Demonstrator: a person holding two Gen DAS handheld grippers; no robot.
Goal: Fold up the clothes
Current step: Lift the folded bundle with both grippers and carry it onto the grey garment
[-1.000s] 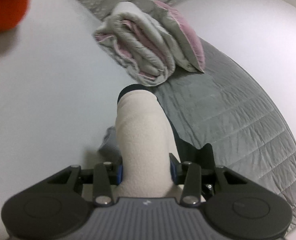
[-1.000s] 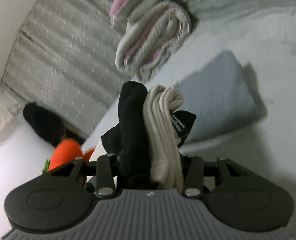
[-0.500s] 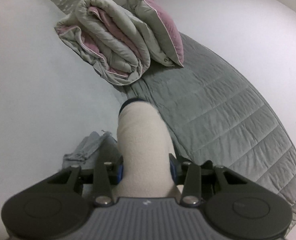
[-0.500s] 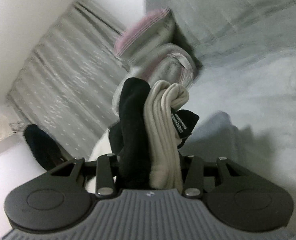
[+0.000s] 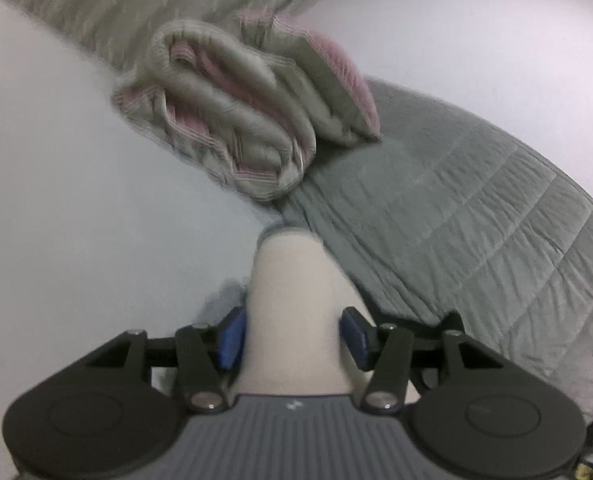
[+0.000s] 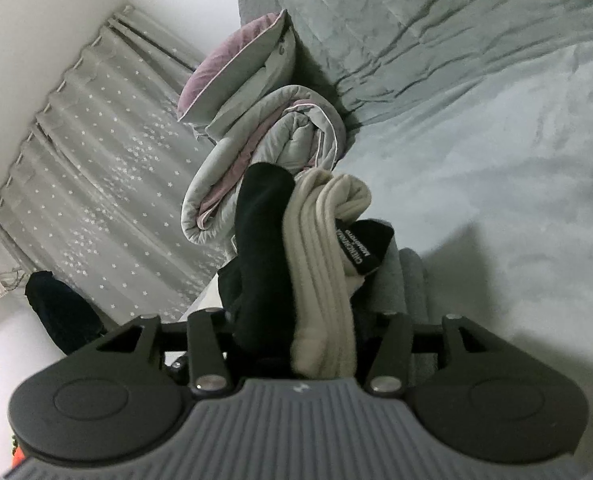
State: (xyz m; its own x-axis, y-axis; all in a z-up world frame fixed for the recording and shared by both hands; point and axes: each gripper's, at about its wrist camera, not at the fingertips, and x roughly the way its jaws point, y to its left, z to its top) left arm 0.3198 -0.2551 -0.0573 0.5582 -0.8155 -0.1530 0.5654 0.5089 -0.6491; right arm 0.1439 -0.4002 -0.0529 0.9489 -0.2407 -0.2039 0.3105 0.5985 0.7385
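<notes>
My left gripper [image 5: 292, 340] pinches a cream fleece fold [image 5: 292, 300] and my right gripper [image 6: 296, 340] clamps a bunched black-and-cream ribbed knit garment [image 6: 320, 264], both lengths running straight out along my fingers, held clear above the grey quilted bed cover [image 5: 456, 232], neither hand visibly nearer it.

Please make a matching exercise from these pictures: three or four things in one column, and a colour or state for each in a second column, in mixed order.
Things:
1. left tool
2. right tool
3. quilt
4. curtain

States:
a. grey with small white stars
b. shut on a cream and black sock bundle
c. rolled up, grey and pink
d. shut on plain cream cloth

Pairs: 1-d, 2-b, 3-c, 4-a
</notes>
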